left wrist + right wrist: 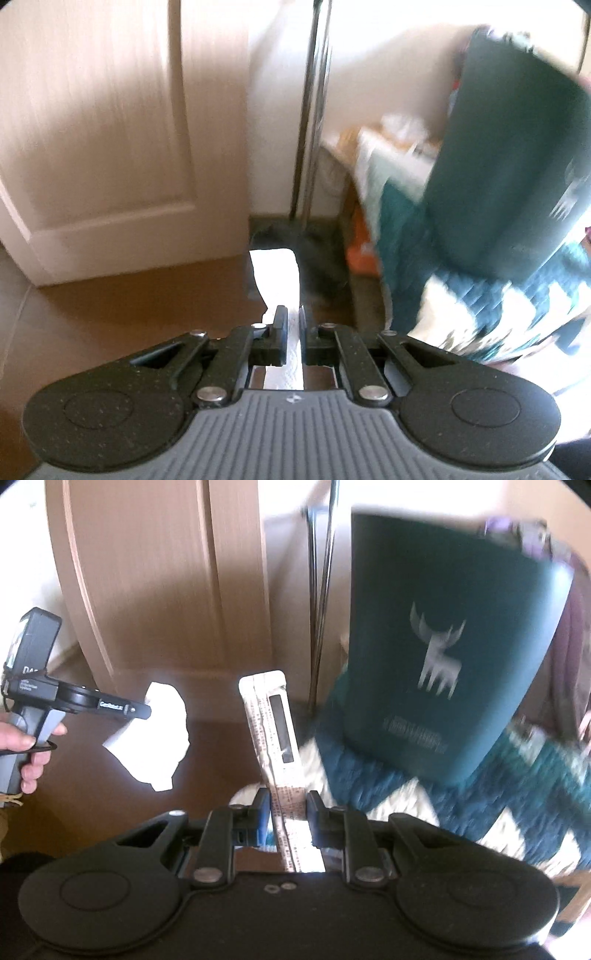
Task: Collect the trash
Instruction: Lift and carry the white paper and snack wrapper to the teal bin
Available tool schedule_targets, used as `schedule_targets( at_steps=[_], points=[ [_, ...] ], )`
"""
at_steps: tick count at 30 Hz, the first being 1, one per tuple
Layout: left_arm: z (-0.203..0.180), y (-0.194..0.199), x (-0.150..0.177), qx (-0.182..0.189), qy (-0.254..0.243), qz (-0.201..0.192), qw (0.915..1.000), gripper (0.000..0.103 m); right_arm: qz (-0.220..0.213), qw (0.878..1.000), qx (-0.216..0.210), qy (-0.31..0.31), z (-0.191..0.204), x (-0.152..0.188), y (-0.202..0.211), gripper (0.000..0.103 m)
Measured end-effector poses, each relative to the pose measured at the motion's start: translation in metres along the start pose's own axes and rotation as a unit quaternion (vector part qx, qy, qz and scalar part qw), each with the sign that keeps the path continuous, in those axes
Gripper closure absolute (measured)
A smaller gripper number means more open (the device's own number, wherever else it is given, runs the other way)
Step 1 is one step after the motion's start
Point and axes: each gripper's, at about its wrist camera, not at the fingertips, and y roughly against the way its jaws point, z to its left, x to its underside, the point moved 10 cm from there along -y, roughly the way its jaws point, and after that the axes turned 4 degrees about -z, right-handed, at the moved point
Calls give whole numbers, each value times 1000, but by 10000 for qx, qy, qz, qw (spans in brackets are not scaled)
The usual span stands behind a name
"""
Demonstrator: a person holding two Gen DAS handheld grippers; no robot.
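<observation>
Between R gripper (pixel 288 805) fingers: long printed wrapper (pixel 275 720), pinched, sticking up fwd. L gripper (pixel 292 325) clamped on white tissue (pixel 275 273), held above brown floor (pixel 129 295). Dark green bag (pixel 443 635) to right, near wrapper.

Daylight from my right; paper towel (pixel 275 271) blown out white. Green bag (pixel 439 642) motion-blurred. Door (pixel 110 122) bows at fisheye edges.

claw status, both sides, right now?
Left claw: closed on a white paper towel.
Right claw: closed on a long printed sachet wrapper.
</observation>
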Motion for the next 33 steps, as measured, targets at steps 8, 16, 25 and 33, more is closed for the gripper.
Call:
schedule_targets(
  at_steps=[8,16,25,33],
  points=[
    [-54,73,-95,377,-165,-731,9965,97,-779,9966,208,-164,-33,-81,53,84],
    [-126,128,-196,732,-439,-1521,9847,97,-1432,9874,577,-341,-81,-149,75,84],
    [-216,157,-280,1187,-704,-2129,9673,97,-1774,9776,1004,-515,-127,-205,73,84],
    [-269,114,-286,1434,-926,-1893,9670,97,-1589,9765,1263,-724,-167,-211,36,84]
  ],
)
